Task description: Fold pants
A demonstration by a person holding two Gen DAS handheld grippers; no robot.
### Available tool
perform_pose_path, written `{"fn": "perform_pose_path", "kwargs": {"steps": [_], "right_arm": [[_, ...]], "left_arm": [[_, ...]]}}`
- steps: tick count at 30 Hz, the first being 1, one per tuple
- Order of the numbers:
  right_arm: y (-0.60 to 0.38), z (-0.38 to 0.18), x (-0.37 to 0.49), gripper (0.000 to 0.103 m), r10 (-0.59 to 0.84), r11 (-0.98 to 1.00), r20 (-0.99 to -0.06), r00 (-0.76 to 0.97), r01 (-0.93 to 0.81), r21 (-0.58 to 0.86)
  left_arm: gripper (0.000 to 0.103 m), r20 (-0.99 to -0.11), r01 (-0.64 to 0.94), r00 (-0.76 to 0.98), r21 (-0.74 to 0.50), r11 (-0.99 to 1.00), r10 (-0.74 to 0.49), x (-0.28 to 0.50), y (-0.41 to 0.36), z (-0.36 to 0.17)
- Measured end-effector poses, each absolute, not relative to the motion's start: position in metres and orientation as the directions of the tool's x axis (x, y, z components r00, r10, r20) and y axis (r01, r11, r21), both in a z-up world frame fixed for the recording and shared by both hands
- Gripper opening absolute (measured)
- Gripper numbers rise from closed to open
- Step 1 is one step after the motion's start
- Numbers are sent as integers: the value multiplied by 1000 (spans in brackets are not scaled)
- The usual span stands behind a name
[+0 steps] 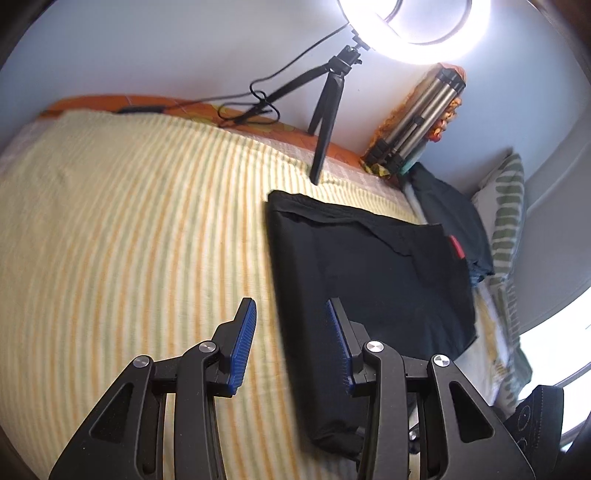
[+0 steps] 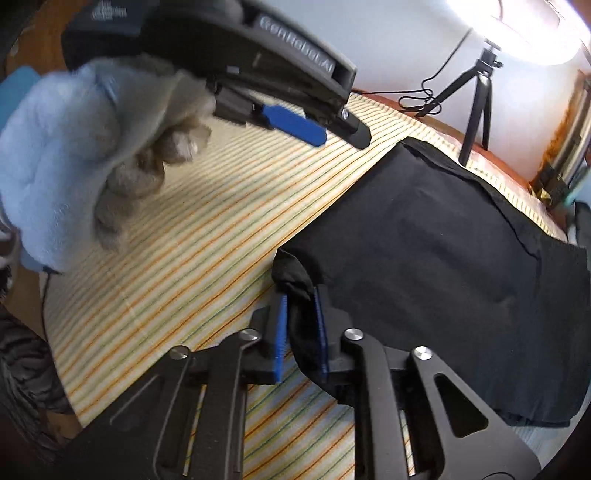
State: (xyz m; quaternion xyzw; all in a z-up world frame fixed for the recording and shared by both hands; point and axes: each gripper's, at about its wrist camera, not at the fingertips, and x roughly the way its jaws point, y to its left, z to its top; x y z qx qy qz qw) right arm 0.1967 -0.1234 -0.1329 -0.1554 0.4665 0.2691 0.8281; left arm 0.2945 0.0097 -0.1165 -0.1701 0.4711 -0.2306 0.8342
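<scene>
The black pants (image 2: 424,236) are laid folded on the striped sheet (image 2: 192,236). A corner is pinched by the right gripper (image 2: 301,328); the left gripper (image 1: 291,343) is held apart, seemingly empty.

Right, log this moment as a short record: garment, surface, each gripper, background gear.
garment: black pants, folded into a compact stack, lying on the bed
surface: striped bedsheet, yellow, green and orange lines
left gripper: open, nothing between its blue pads, hanging over the near left edge of the pants
right gripper: shut on a bunched corner of the pants
left hand: gloved, holding the left gripper
background gear: small black tripod standing on the bed under a ring light
</scene>
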Motion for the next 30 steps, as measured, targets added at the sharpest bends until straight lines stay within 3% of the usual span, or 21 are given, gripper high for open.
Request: {"fn": "perform_pose_path", "kwargs": {"steps": [10,14,22,23,26,30], "right_arm": [[-141,-107,187,9,373,818,-808,457,-572,54],[-146,-102,185,9,382,824,-796,470,-563,63],[-157,-102,180,9,404,824,-781,476,-560,84],[-157,-101,179,14,404,823,-779,480,-562,81],[-155,-101,176,59,383,837,-772,507,-545,58],[-141,-109,173,62,334,838,-781,528,-546,-10]], "left_arm": [[34,-642,160,393,-657,737,-658,313,-8,-133],[12,-653,179,397,-634,752,-645,315,-20,-129],[10,-639,188,418,-634,750,-645,314,-20,-125],[10,-635,183,418,-641,745,-649,315,-19,-125],[10,-630,177,417,-651,738,-656,316,-17,-125],[10,-617,177,414,-667,724,-669,317,-17,-124]]}}
